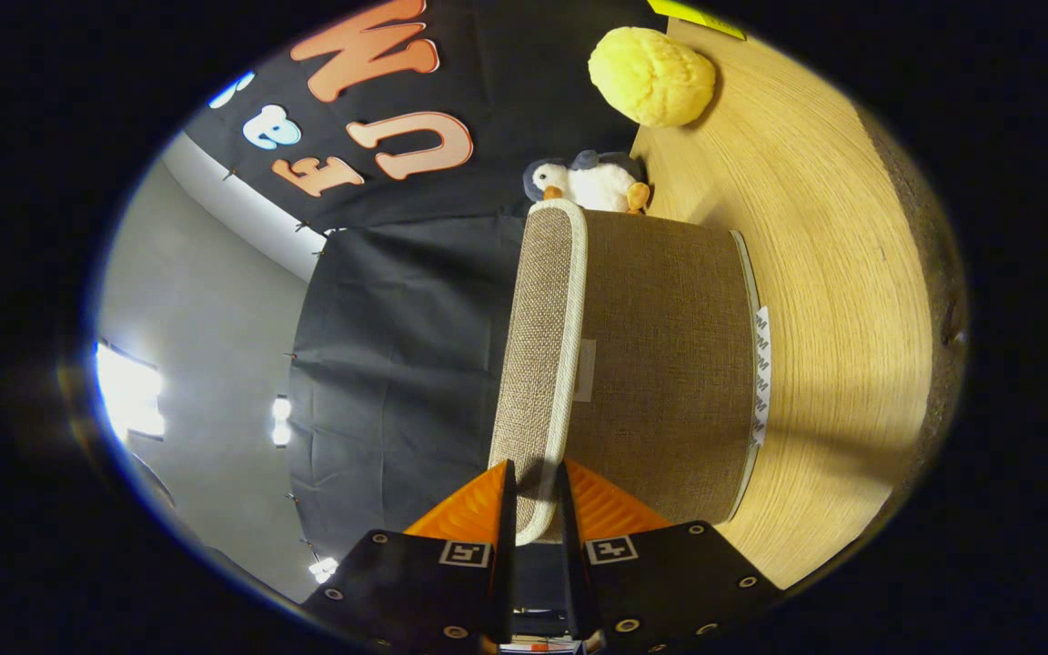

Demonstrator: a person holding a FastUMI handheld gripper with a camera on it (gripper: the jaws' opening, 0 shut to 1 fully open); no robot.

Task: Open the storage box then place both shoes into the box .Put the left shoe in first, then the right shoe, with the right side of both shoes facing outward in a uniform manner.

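Observation:
The view is rolled on its side, so the wooden table (833, 273) runs up the right. A brown woven storage box (670, 364) stands on it, and its lid (538, 355), edged with pale piping, sits on the box's top. My gripper (538, 496) is closed on the near corner of the lid's rim, one finger on each side of it. No shoes are in sight.
A small penguin plush (589, 185) sits on the table just beyond the box. Farther back lies a round yellow plush (651, 75). Black cloth (397, 364) hangs behind the box, with a grey wall and bright lights beside it.

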